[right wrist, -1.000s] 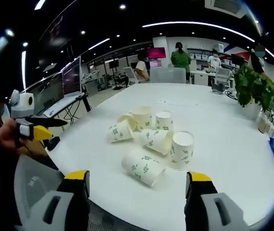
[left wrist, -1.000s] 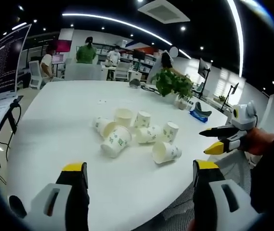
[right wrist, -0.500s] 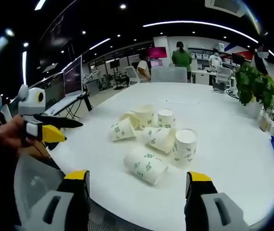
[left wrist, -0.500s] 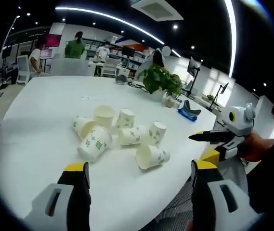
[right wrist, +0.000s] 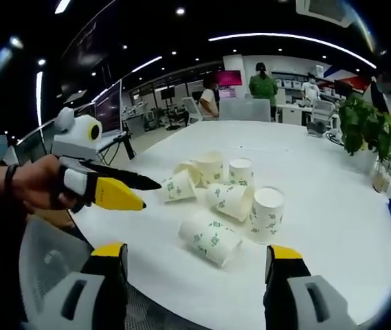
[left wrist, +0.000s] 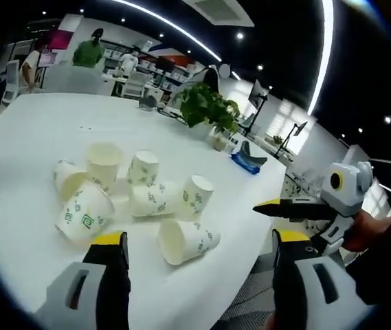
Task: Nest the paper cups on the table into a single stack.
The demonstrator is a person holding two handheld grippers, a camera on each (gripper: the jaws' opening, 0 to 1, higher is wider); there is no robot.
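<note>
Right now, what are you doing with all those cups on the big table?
A person holds a two-jaw tool in each hand, about to nest a cluster of paper cups on the white table into one stack. No cup is held yet. Some cups stand upright and others lie tipped on their sides, like the nearest cup. The left tool reaches toward the cluster with its jaws apart. The right tool hovers off the table edge, also open. Nothing is stacked so far.

No text can be read; the paper cups (right wrist: 213, 237) bear only green prints.
</note>
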